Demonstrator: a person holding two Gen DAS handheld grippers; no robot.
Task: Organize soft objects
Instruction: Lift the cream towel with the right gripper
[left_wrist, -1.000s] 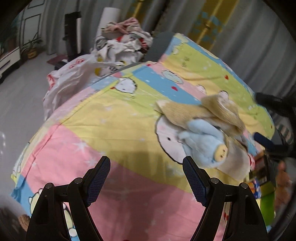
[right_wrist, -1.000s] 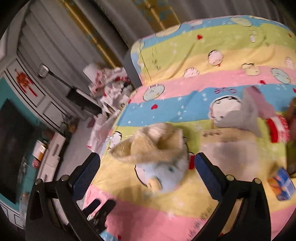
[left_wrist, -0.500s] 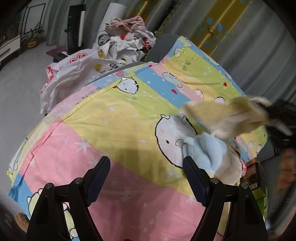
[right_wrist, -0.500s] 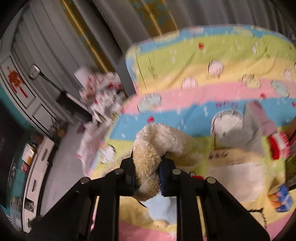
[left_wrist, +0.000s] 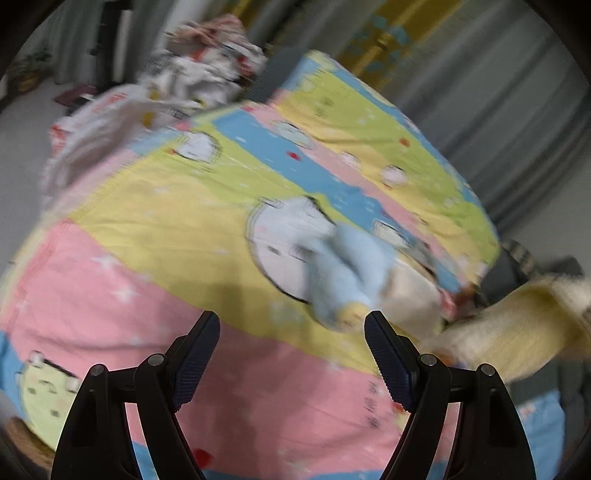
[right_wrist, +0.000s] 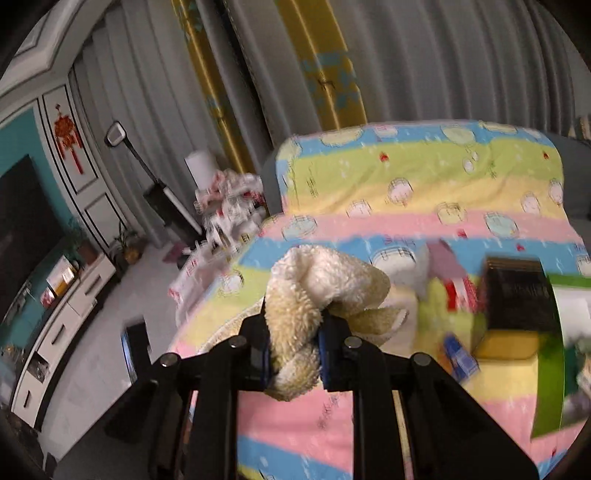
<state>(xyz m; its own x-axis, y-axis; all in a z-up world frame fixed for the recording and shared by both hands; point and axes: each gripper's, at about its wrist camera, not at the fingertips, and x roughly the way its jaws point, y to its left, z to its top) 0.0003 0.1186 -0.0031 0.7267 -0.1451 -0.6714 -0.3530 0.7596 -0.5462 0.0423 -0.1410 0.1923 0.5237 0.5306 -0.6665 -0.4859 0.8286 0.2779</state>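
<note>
**Right wrist view: fleece lifted clear of the toy**

Right wrist view shows the striped pastel cartoon-print bedsheet (right_wrist: 424, 177) unchanged. The cream fluffy fleece cloth (right_wrist: 314, 295), draped over the toy a second ago, now hangs off the sheet, pinched between the right gripper (right_wrist: 293, 350) fingers. That uncovers the pale blue plush toy (left_wrist: 343, 277), lying on the sheet just ahead of the left gripper (left_wrist: 291, 354), whose fingers stand apart and empty.

Sheet (left_wrist: 147, 266): pink, yellow, green and blue stripes with cartoon prints. Plush (left_wrist: 343, 273): pale blue. Fleece (right_wrist: 295, 317): cream. Pads (left_wrist: 195, 354): dark blue. Curtain (right_wrist: 461, 62): grey.
</note>
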